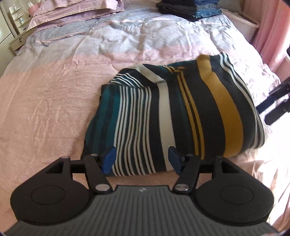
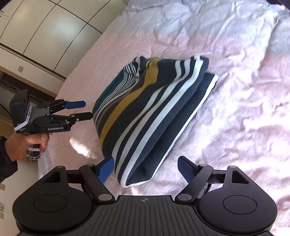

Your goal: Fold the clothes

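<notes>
A folded garment point(image 1: 163, 116) with navy, white, teal and mustard stripes lies in a thick bundle on the pink bedspread point(image 1: 45, 109). My left gripper point(image 1: 141, 158) is open, its blue pads point(image 1: 108, 159) standing on either side of the garment's near edge. In the right wrist view the same garment point(image 2: 148, 112) lies just ahead, its near corner between the spread fingers of my open right gripper point(image 2: 146, 168). There the left gripper point(image 2: 84, 109), held by a hand point(image 2: 27, 143), has its tips at the garment's left edge. The right gripper point(image 1: 275, 105) shows at the far right of the left wrist view.
A stack of folded dark and blue clothes point(image 1: 190, 9) sits at the far end of the bed, beside pink pillows point(image 1: 76, 10). A bedside table point(image 1: 16, 41) stands at the left, a pink curtain point(image 1: 271, 27) at the right. White wardrobe doors point(image 2: 45, 32) face the bed.
</notes>
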Available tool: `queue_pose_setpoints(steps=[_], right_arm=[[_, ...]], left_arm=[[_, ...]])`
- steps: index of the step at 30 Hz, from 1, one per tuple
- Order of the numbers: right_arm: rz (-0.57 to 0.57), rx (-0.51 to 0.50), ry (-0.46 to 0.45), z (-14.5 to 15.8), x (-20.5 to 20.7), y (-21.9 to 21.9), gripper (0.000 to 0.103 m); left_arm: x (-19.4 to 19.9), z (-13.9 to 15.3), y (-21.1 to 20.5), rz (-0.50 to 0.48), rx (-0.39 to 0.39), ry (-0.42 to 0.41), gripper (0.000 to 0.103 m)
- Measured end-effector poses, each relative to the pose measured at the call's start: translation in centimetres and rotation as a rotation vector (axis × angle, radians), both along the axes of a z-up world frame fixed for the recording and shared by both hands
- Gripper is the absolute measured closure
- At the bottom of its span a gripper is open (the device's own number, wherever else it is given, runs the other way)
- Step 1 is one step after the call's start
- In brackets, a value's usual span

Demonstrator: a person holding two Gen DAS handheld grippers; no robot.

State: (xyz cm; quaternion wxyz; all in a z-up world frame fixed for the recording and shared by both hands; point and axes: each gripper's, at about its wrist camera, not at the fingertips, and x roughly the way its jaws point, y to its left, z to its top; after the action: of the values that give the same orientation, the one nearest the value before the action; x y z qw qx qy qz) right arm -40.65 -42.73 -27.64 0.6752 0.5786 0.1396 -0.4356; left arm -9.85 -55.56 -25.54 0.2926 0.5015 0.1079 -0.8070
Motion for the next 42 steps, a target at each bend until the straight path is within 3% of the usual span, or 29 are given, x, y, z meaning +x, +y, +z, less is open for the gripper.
queue_pose_setpoints(steps=[6,11,17,23,26,30,35,39,41,42], right_arm=[[-0.077,0.062,-0.057,-3.0,0.9,-1.8,0.023],[-0.038,0.064,-0.049,-1.9,0.6,-3.1,0.023],[-0.066,0.034,-0.107,-0.9,-1.0,-2.9,0.023],[-0.054,0.076,-0.126,-2.3,-0.9,-4.3,0.023],[-0.086,0.061,-0.140,-1.5,-1.7,-3.9,0.023],[-0.122,0.073,-0.174,-2.2,-2.9,-2.7,0.023],[-0.141,0.037,-0.215,-3.4,-2.3,-2.6,0.023],[-0.226,0.013,-0.274,-4.2,-2.1,-2.6,0.023],[-0.263,0.027,-0.303,-4.2,-2.3,-2.8,0.039],[-0.280,0.043,-0.327,-4.1,-2.6,-3.0,0.053]], left_arm=[[-2.0,-2.8,2.1,-0.115,-0.004,-0.065,0.043],[-2.4,-2.8,1.9,-0.154,0.001,-0.097,0.040],[-2.7,-2.4,1.6,-0.200,0.004,-0.129,0.040],[-3.3,-1.4,3.3,-0.226,-0.046,-0.123,0.039],[-3.4,-0.6,4.5,-0.230,-0.081,-0.105,0.034],[-2.5,-1.4,4.8,-0.178,-0.085,-0.111,0.034],[-1.4,-4.5,5.9,-0.313,-0.253,-0.260,0.031],[-1.3,-7.5,5.7,-0.443,-0.378,-0.355,0.030],[-1.6,-8.7,5.4,-0.492,-0.452,-0.388,0.029],[-1.9,-9.2,5.1,-0.509,-0.491,-0.402,0.029]])
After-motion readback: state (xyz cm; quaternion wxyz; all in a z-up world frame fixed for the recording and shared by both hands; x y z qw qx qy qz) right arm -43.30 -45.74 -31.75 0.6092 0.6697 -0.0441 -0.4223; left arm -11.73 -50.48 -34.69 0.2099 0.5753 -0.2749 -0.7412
